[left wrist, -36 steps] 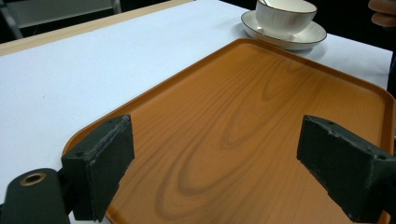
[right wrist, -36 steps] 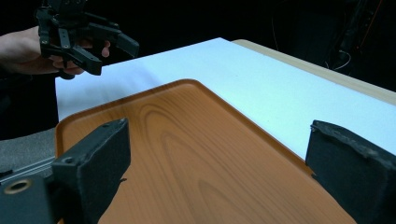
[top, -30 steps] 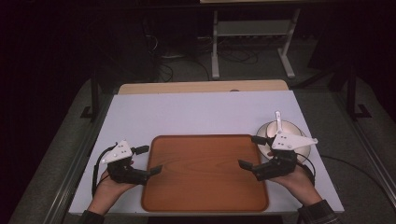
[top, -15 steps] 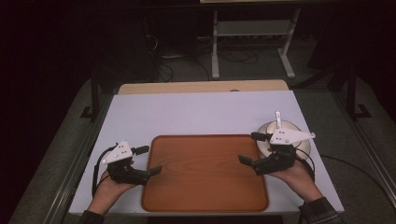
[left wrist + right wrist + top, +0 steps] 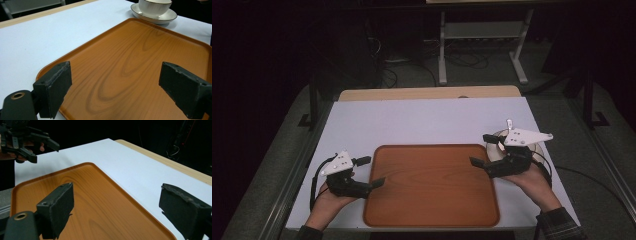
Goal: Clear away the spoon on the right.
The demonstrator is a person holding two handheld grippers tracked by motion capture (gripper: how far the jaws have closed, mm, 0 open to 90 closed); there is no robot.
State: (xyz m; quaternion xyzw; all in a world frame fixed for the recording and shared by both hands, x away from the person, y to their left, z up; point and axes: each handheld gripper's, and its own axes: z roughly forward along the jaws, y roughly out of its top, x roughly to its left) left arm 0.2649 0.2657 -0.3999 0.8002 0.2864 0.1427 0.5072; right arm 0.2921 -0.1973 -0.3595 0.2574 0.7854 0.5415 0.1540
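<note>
Right gripper (image 5: 479,150) has lifted and shifted slightly toward the far side since a second ago; it hovers at the right edge of the rectangular brown wood-grain tray (image 5: 431,187), in front of the white cup on its white saucer (image 5: 539,150); left gripper (image 5: 373,171) has barely moved, at the tray's left edge.

Right gripper: jaws spread wide, nothing between them; in the right gripper view one black pad (image 5: 58,207) sits over the tray surface (image 5: 75,202), the other over the white table cover (image 5: 130,167); grey three-cornered plate (image 5: 527,136) on top; the person's right hand (image 5: 534,182) grips the body from below.

Left gripper: jaws released too, wide apart, nothing held; in the left gripper view both pads hang over the tray's near-left corner, one pad (image 5: 53,88) near the rim; left hand (image 5: 329,202) wraps the handle; black cable (image 5: 314,187) loops off its left side.

Tray: flat on the white table cover (image 5: 422,120), centred near the person's edge; nothing on it.

White ribbed cup (image 5: 155,7) with thin dark rim stands upright on the saucer (image 5: 166,17), just beside the tray's far right corner, apart from the rim; on the cover, not on the tray.

Beyond the cover: light wooden table edge (image 5: 427,93); dark floor with a white metal frame (image 5: 482,45) and cables.
</note>
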